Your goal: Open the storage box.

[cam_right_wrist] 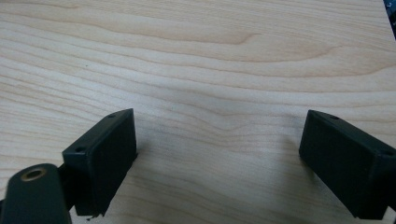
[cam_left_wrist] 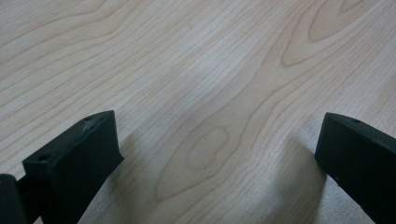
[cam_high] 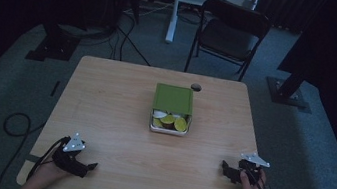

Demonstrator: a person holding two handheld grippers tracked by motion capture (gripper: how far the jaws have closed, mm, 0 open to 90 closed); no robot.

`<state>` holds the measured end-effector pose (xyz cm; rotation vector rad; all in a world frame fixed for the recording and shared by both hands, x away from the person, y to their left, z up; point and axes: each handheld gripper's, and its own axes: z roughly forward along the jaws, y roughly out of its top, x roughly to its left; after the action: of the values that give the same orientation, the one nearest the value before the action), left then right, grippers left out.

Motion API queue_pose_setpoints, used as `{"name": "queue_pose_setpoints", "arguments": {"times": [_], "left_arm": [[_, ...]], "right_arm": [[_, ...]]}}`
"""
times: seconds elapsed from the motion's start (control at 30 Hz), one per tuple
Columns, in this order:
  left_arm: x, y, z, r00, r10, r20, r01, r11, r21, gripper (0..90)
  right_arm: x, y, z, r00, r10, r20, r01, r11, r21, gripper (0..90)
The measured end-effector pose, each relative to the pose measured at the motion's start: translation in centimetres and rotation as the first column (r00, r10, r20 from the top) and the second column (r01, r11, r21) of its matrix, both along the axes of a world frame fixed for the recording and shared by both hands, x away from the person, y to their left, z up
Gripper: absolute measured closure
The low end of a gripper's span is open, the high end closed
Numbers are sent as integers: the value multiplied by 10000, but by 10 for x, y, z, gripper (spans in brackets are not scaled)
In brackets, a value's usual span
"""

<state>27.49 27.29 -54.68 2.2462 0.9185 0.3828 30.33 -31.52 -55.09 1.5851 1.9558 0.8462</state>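
Note:
A small box with a green lid (cam_high: 173, 99) slid partly back sits at the middle of the wooden table (cam_high: 115, 101); yellow and pale round pieces (cam_high: 170, 120) show in its uncovered front part. My left gripper (cam_high: 90, 167) rests near the front left edge, held by a hand, pointing right. My right gripper (cam_high: 226, 170) rests near the front right edge, pointing left. In the left gripper view the gripper (cam_left_wrist: 219, 140) stands open over bare wood. In the right gripper view the gripper (cam_right_wrist: 219, 140) is likewise open with nothing between its jaws.
A small dark round object (cam_high: 196, 87) lies behind the box near the table's far edge. A black folding chair (cam_high: 229, 33) stands beyond the table. Cables (cam_high: 18, 125) trail on the carpet at the left.

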Motion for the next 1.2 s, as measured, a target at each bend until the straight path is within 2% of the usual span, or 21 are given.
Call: {"name": "queue_pose_setpoints", "arguments": {"times": [0.47, 0.57, 0.67, 0.87, 1.0, 1.2], "left_arm": [[0, 0, 0, 9998, 187, -7, -187, 9998, -8, 0], [2, -2, 0, 9989, 471, 2, -471, 9989, 10, 0], [2, -4, 0, 9986, 521, 29, -521, 9986, 22, 0], [4, -20, 1, 10000, 71, 43, -71, 9999, 114, 12], [4, -33, 3, 9984, -258, 494, 236, 9987, 455, 12], [4, -47, 12, 9917, -627, 1119, 523, 9942, 941, 13]], "right_arm": [[0, 0, 0, 10000, -16, -6, 16, 10000, -1, 107], [0, 0, 0, 10000, -15, -3, 15, 10000, -1, 107], [0, 0, 0, 10000, -15, -1, 15, 10000, 1, 107], [0, 0, 0, 10000, -17, -2, 17, 10000, 1, 107], [0, 0, 0, 10000, -19, -3, 19, 10000, 4, 107], [0, 0, 0, 10000, -20, -5, 20, 10000, 5, 107]]}}
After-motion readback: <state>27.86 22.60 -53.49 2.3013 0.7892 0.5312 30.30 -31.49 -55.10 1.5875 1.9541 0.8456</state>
